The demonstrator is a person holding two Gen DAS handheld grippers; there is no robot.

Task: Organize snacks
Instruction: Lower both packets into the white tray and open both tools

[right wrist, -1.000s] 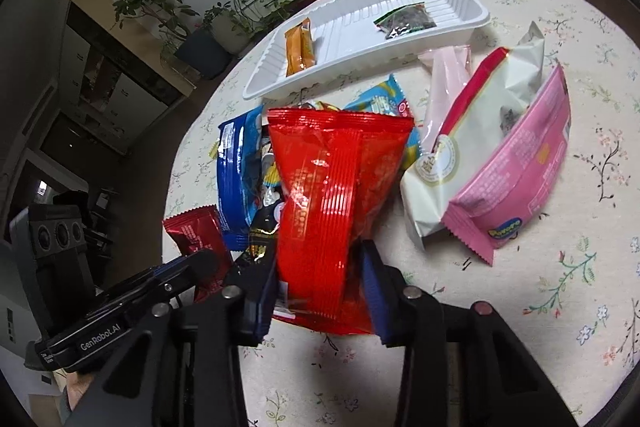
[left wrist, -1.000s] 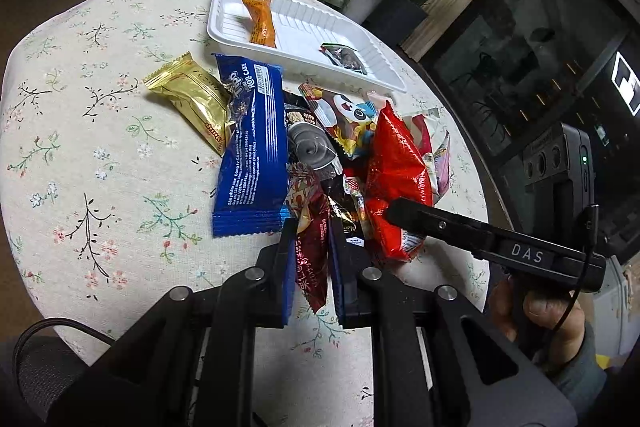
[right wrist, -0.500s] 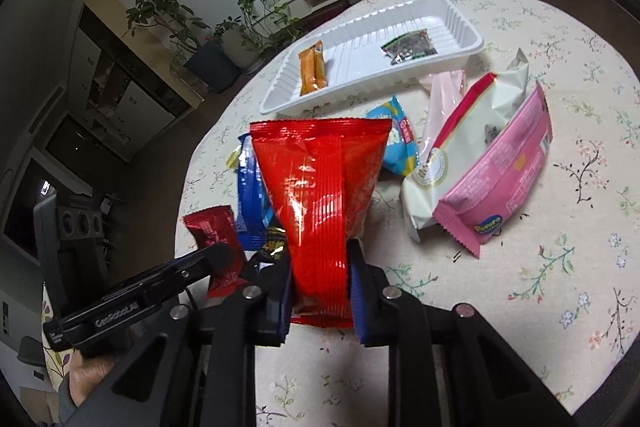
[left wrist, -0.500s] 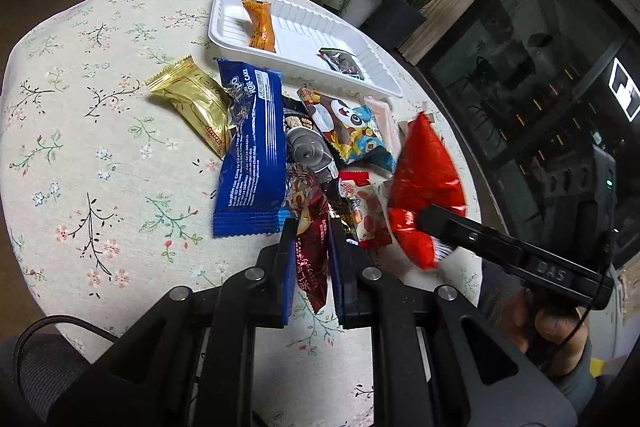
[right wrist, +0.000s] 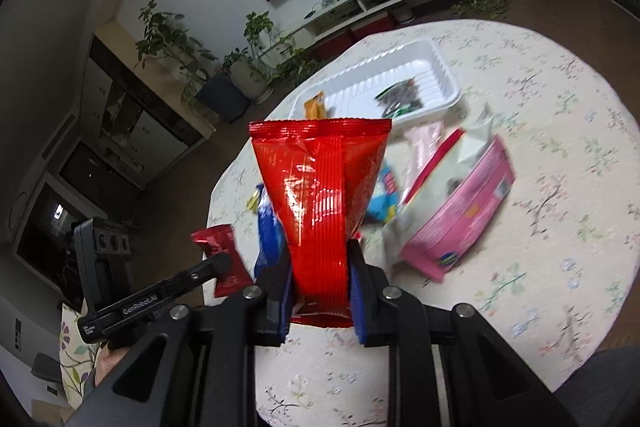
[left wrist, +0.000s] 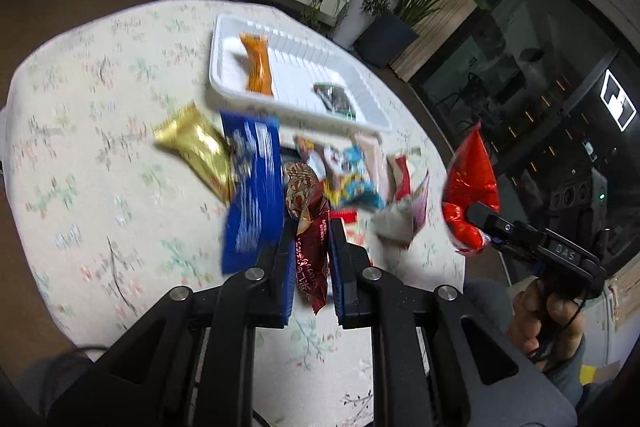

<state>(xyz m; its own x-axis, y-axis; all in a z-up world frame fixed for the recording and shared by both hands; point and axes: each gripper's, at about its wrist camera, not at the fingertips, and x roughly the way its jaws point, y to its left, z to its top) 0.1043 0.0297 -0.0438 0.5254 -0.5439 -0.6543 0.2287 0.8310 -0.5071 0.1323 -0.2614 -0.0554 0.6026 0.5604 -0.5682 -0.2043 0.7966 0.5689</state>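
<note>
Red bag (right wrist: 320, 203) upright in right tongs (right wrist: 320, 267), long axis vertical.

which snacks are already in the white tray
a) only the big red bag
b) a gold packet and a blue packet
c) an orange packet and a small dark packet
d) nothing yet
c: the white tray holds an orange packet and a small dark packet; no other snack is in it.
</note>
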